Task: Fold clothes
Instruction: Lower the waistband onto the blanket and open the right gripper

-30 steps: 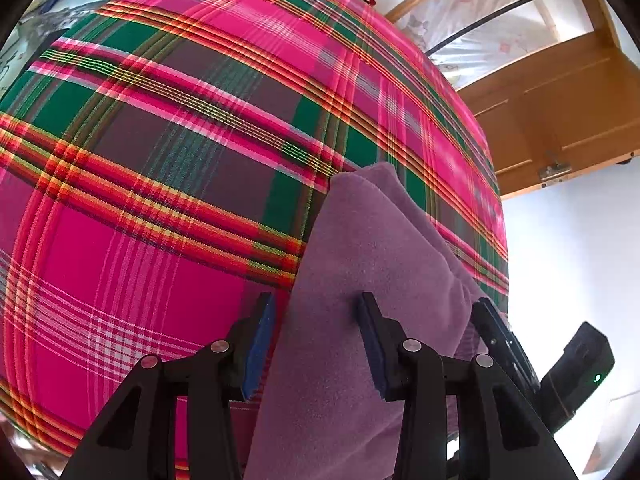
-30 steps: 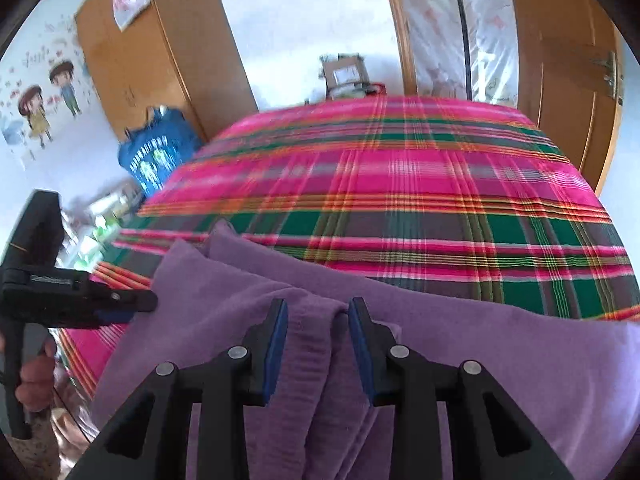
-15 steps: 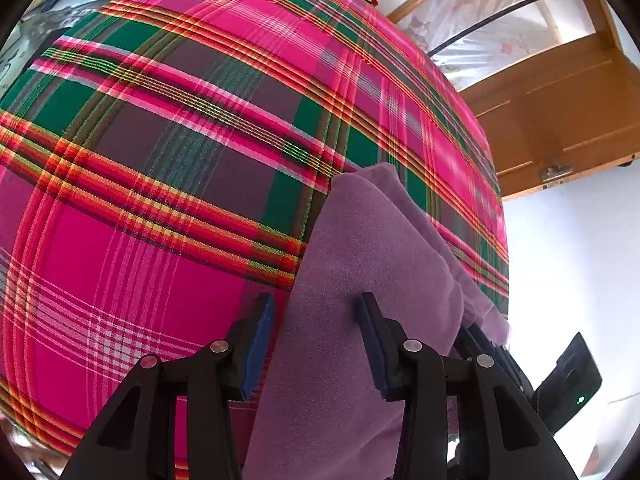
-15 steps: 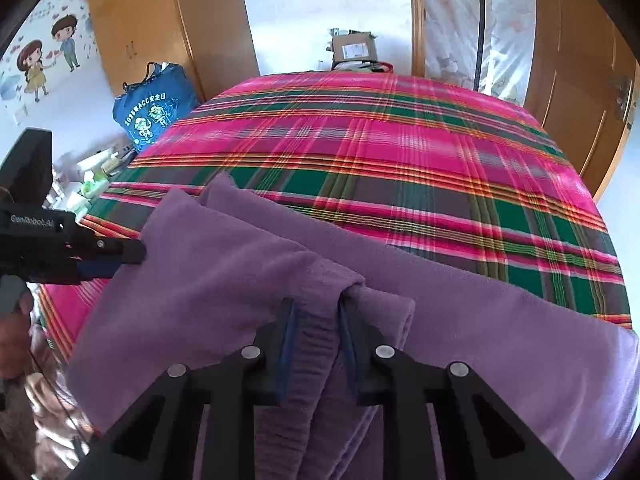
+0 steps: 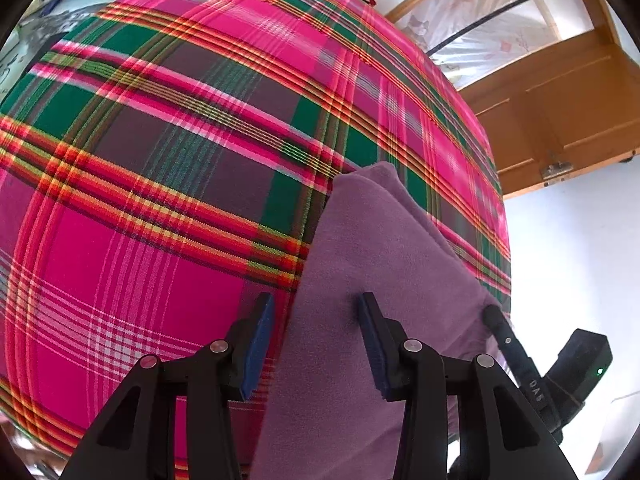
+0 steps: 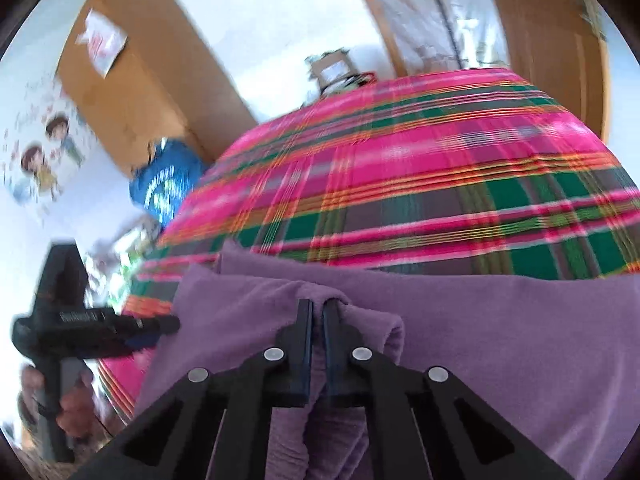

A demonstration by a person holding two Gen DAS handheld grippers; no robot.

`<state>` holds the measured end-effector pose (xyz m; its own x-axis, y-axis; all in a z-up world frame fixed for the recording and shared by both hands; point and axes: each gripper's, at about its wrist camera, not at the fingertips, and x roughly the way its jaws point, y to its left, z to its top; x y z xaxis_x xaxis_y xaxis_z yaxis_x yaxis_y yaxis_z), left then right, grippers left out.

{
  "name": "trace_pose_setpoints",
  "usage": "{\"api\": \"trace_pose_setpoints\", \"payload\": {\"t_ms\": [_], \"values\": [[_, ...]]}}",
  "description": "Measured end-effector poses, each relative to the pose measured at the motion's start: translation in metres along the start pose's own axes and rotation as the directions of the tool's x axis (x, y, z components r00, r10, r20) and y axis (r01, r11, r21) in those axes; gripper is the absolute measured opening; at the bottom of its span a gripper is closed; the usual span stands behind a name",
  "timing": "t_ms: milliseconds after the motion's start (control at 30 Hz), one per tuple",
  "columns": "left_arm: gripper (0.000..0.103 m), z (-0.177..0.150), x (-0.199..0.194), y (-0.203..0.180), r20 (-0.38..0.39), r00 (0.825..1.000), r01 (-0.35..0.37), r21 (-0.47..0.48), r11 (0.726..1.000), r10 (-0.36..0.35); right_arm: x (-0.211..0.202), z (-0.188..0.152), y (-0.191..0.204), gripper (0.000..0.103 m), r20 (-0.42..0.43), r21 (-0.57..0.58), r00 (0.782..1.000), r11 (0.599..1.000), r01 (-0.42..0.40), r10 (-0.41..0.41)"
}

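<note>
Purple garment (image 6: 480, 320), near edge of plaid bed (image 5: 160, 160): right hand-held gripper (image 6: 317, 312), apart a second ago, now clamps its ribbed fold; left hand-held gripper (image 5: 316, 320) apart, straddling its edge. Fold lift likely.

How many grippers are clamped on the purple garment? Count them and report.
1. The right gripper is shut on the purple garment; the left gripper straddles its edge, jaws open.

Soft matt purple fleece garment (image 5: 372, 280), woven plaid cloth bedspread (image 5: 168, 152) (fine weave), glossy varnished wood cabinet (image 5: 560, 120)
</note>
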<state>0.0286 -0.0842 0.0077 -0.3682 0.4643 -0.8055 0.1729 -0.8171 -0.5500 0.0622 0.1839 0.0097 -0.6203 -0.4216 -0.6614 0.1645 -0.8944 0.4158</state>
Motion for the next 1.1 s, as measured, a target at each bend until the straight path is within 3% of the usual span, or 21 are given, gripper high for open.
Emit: {"api": "trace_pose_setpoints", "payload": {"t_ms": [267, 467, 733, 1033, 1100], "values": [[0.045, 0.000, 0.000, 0.001, 0.005, 1.000, 0.009, -0.011, 1.000, -0.009, 0.000, -0.004, -0.015, 0.009, 0.001, 0.076, 1.000, 0.997, -0.010, 0.010], [0.045, -0.004, -0.001, -0.001, 0.012, 1.000, 0.003, -0.008, 1.000, -0.003, -0.014, -0.016, -0.022, 0.013, -0.043, 0.078, 0.995, 0.993, -0.090, 0.094], [0.045, -0.007, -0.004, -0.003, 0.016, 1.000, -0.024, 0.006, 1.000, 0.024, -0.031, -0.044, -0.011, 0.015, -0.105, 0.037, 0.979, 0.985, -0.170, 0.173], [0.045, -0.008, -0.004, -0.007, 0.022, 0.999, -0.042, 0.012, 0.999, 0.042, -0.047, -0.060, -0.022, 0.015, -0.097, 0.121, 0.947, 0.948, -0.293, 0.305], [0.045, -0.008, -0.003, -0.008, 0.025, 0.999, -0.048, 0.014, 0.999, 0.048, -0.048, -0.062, -0.023, 0.026, -0.098, 0.130, 0.941, 0.941, -0.312, 0.325]]}}
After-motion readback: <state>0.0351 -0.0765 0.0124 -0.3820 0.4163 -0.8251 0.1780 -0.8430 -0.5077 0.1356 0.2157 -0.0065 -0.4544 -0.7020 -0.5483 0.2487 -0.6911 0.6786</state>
